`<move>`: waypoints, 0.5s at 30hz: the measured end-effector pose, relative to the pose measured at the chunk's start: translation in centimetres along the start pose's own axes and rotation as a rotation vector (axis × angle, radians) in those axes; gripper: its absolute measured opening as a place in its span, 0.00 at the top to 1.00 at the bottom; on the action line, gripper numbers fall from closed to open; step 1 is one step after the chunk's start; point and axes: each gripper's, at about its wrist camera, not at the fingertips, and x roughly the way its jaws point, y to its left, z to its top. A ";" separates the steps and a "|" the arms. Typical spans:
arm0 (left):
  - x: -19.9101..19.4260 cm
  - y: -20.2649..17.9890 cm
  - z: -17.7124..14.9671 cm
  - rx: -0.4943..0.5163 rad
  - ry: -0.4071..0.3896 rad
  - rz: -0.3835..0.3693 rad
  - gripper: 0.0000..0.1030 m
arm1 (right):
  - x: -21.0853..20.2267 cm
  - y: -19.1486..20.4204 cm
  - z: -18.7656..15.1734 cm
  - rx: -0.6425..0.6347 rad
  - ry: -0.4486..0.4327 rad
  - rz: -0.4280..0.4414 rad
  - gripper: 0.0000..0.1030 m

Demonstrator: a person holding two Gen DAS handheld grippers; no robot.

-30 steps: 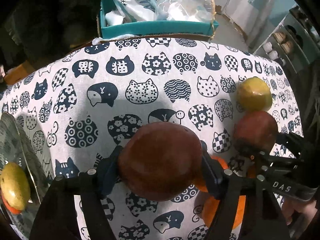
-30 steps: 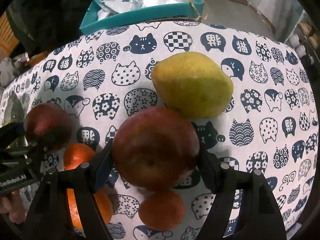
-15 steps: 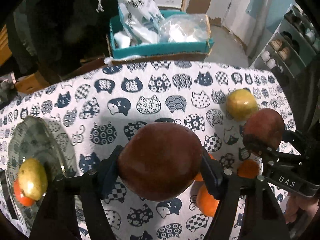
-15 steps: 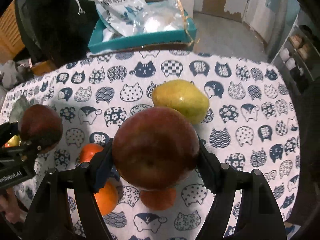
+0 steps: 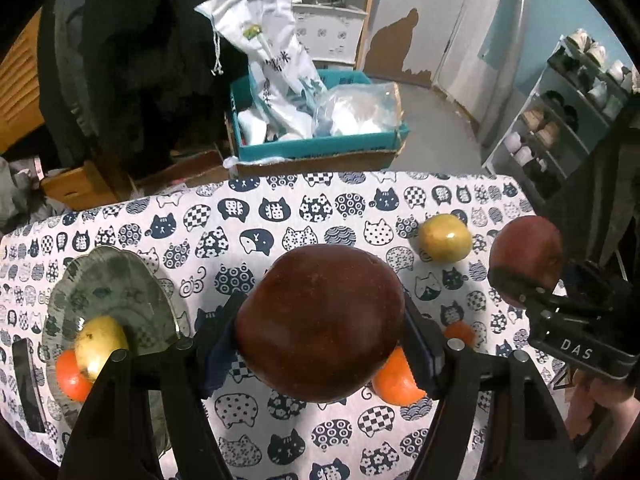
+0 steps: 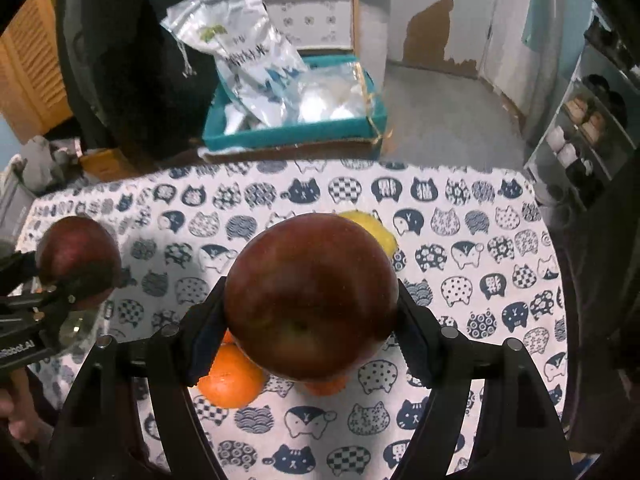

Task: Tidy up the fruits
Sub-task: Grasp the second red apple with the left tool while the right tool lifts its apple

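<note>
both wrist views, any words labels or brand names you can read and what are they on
"DAS" on the right gripper body, in the left wrist view.
"obot.AI", its start cut off by the frame edge, on the left gripper body, in the right wrist view.
"猫" on one cat face of the tablecloth.
Dark characters on the white bag: too blurred to read.

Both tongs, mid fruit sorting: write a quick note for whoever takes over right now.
Left tongs: shut on a red apple, held above the cloth.
Right tongs: shut on a second apple, also held up.
Done: a pear and an orange sit on the glass plate.
Left: both apples, the yellow fruit and two oranges on the tablecloth.
</note>
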 end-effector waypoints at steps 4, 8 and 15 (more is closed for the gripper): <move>-2.1 0.3 0.0 0.003 -0.037 0.013 0.28 | -1.9 0.5 0.3 -0.014 -0.035 0.004 0.27; -4.1 0.7 -0.2 0.010 -0.070 0.029 0.28 | -3.7 1.0 0.5 -0.025 -0.067 0.010 0.27; -7.6 1.3 -0.6 0.037 -0.138 0.067 0.28 | -6.3 2.0 0.7 -0.042 -0.116 0.031 0.27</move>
